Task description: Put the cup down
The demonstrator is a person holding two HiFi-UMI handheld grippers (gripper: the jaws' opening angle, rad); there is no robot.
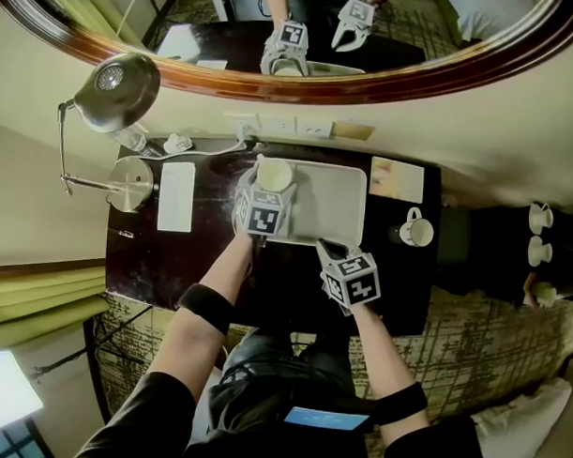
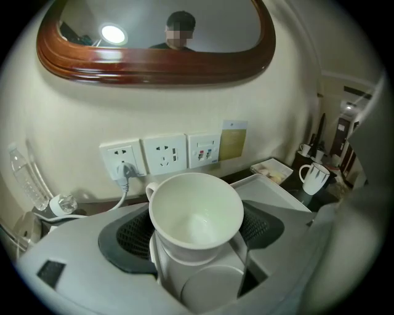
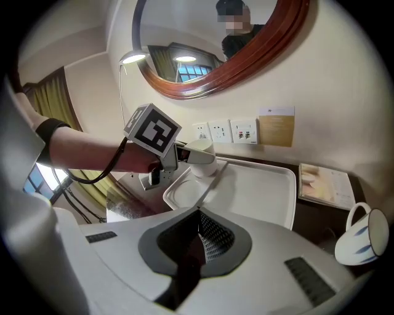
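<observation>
We find the room dim and warm; in the head view the wide lens bows the mirror. Below the mirror the white tray glares against the dark desk. Both gripper views fade to black corners around the mirror. In the left gripper view a lamp's glare shines in its glass, and the cup beneath shows a soft sheen.

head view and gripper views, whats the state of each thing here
left gripper, closed on the cup
cup, upright, empty, between the left jaws
right gripper, shut, empty
mug, upright on the desk, untouched
lamp, lit
plug, in the wall socket
tray, flat on the desk
</observation>
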